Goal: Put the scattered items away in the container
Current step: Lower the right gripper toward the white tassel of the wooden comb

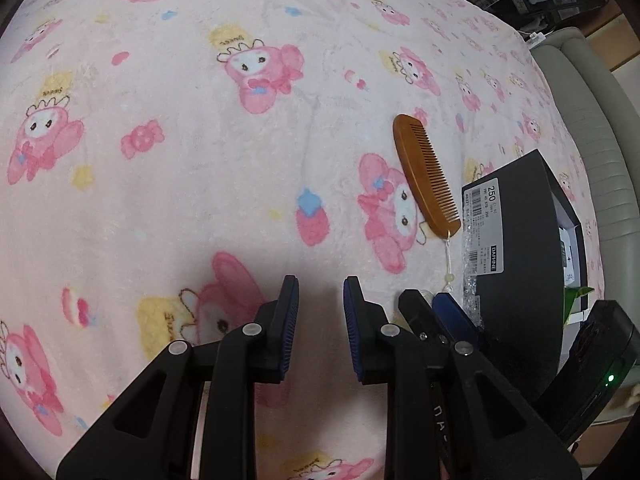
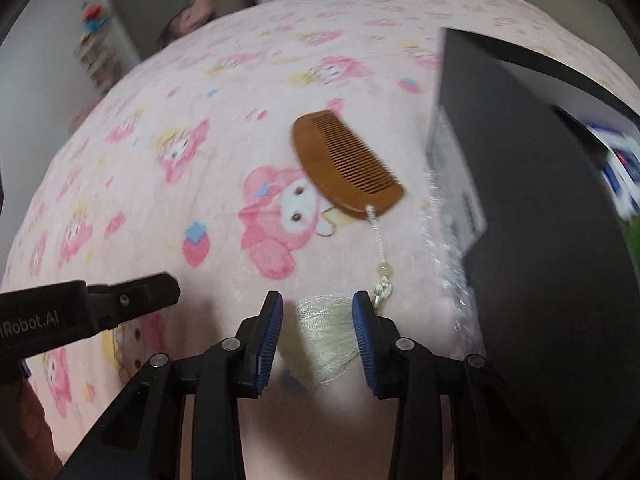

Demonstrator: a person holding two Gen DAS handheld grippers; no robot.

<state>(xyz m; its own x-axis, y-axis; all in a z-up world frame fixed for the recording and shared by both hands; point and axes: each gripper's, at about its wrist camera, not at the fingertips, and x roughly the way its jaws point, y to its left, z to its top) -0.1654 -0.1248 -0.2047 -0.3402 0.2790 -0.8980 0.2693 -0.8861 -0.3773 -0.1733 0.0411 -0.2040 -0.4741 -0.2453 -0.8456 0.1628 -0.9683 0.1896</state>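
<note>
A brown wooden comb [image 1: 425, 176] lies on the pink cartoon blanket [image 1: 200, 140], with a cord, a pale bead and a cream tassel [image 2: 324, 340] trailing toward me. It also shows in the right wrist view [image 2: 344, 164]. A black box [image 1: 516, 264] stands to its right, open at the top with items inside; it also shows in the right wrist view [image 2: 552, 240]. My left gripper [image 1: 321, 304] is open and empty above bare blanket, left of the comb. My right gripper [image 2: 317, 308] is open, its fingers on either side of the tassel, and shows in the left wrist view [image 1: 430, 300].
Crinkled clear plastic wrap [image 2: 448, 248] lies against the box's near side. The bed's padded grey edge [image 1: 592, 152] runs at the right. Shelves and a door [image 2: 120, 8] stand beyond the bed. The left gripper's body [image 2: 80, 312] sits at the left of the right wrist view.
</note>
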